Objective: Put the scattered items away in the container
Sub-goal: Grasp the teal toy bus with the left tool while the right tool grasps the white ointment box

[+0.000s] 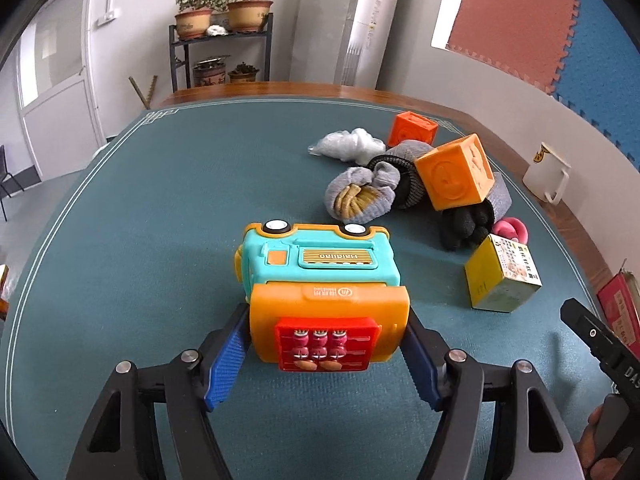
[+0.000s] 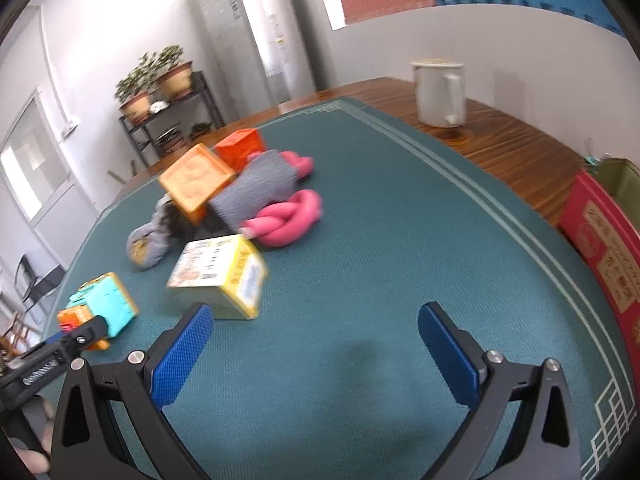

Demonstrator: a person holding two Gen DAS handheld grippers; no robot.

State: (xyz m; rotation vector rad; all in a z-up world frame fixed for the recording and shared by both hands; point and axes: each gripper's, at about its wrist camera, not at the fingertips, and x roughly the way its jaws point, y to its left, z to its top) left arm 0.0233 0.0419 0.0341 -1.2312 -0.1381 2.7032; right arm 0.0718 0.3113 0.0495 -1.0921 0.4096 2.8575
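The left gripper point(image 1: 326, 354) holds a toy bus; the right gripper point(image 2: 316, 354) holds nothing.

The left one's blue pads point(image 1: 228, 360) squeeze the orange end of the teal and orange plastic toy bus point(image 1: 320, 276), which lies on its side on the green table mat point(image 1: 160, 200). The right gripper's jaws stand wide apart over bare mat. Just past it lies a yellow cardboard box point(image 2: 224, 276). Farther off are two orange cubes point(image 1: 456, 178), grey socks point(image 1: 362, 192) and a pink twisted toy point(image 2: 288, 216). A red box point(image 2: 600, 248) sits at the mat's right edge.
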